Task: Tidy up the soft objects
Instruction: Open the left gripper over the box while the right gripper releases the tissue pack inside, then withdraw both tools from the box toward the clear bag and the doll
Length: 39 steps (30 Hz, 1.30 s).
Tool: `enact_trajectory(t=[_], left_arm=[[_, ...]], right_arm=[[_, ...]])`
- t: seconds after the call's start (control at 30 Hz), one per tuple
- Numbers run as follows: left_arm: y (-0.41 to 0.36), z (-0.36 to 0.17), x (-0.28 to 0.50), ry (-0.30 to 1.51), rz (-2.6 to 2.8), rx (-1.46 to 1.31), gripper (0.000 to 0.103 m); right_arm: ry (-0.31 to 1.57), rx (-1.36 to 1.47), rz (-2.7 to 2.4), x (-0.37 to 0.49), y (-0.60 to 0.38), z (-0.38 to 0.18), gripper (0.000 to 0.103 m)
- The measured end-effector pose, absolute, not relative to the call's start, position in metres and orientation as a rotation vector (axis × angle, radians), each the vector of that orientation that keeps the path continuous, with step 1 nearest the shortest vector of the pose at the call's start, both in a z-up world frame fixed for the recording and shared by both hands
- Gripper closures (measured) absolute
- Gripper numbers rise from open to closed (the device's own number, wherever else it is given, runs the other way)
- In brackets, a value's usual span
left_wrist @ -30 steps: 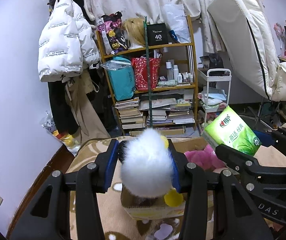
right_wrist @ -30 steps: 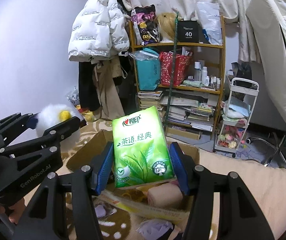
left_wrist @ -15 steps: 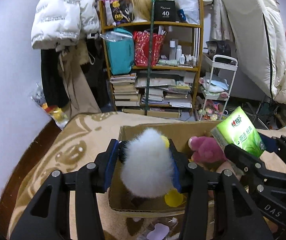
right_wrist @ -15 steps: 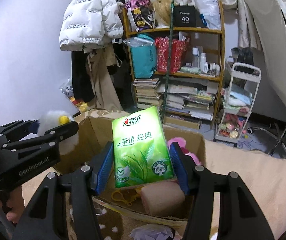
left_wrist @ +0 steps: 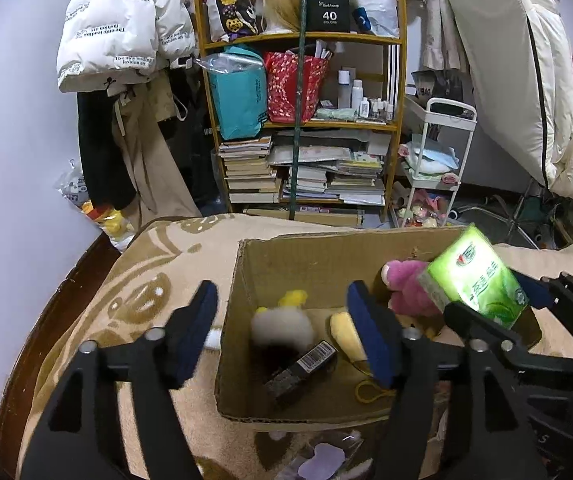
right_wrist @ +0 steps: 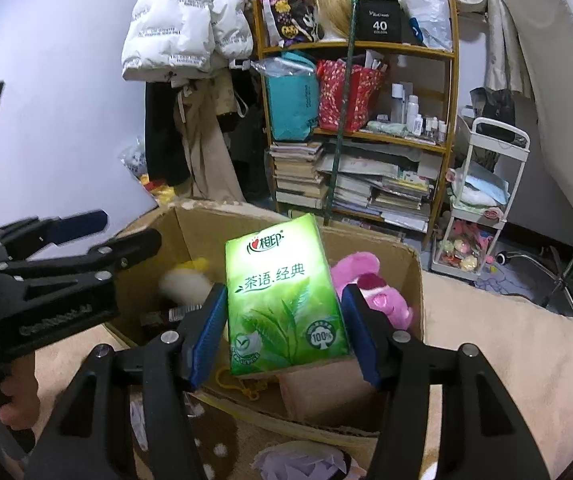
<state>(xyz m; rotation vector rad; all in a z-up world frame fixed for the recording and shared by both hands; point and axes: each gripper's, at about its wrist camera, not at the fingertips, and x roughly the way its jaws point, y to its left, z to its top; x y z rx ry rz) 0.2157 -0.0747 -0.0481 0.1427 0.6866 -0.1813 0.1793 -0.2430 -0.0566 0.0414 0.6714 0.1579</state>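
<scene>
L claw [left_wrist: 282, 332] spread, empty, over box [left_wrist: 246, 360]. R claw [right_wrist: 282, 332] pinching tissue pack [right_wrist: 282, 296]; lower into box gap by pink toy [right_wrist: 370, 288] before letting go.

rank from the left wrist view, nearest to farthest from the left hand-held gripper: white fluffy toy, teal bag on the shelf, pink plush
From the left hand-held gripper:
1. white fluffy toy, in the cardboard box just past its open fingers.
2. pink plush, deeper in the box, to the right.
3. teal bag, on the bookshelf across the room.
</scene>
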Motion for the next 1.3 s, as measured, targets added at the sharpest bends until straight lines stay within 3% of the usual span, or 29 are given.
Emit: enact_trajectory(t=[0.07,0.2,0.33,0.4,0.5,0.67,0.77,1.3], left_arm=[[-0.076,-0.046,0.214,0.678,-0.181,0.152,0.033],[-0.076,-0.045,0.212,0.680,-0.178,0.158,0.026],[-0.074,-0.041,0.208,0.686,-0.173,0.168,0.024],[-0.072,-0.038,0.205,0.681,-0.166,0.177,0.020],[-0.068,-0.033,0.197,0.675,-0.164,0.176,0.015],[-0.058,-0.021,0.181,0.680,-0.172,0.167,0.013],[-0.052,-0.017,0.170,0.681,-0.160,0.162,0.006],[-0.036,-0.010,0.108,0.756,-0.158,0.166,0.005]], right_arm=[[0.670,0.049,0.156,0.179,-0.244,-0.057,0.040],[0.664,0.071,0.154,0.177,-0.248,-0.055,0.021],[0.667,0.094,0.161,0.172,-0.250,-0.051,0.019],[0.662,0.108,0.153,0.168,-0.252,-0.049,0.008],[0.651,0.136,0.141,0.159,-0.255,-0.044,0.004],[0.644,0.147,0.127,0.144,-0.259,-0.033,0.002],[0.638,0.150,0.115,0.131,-0.261,-0.026,0.002],[0.630,0.135,0.101,0.066,-0.249,-0.005,0.002]])
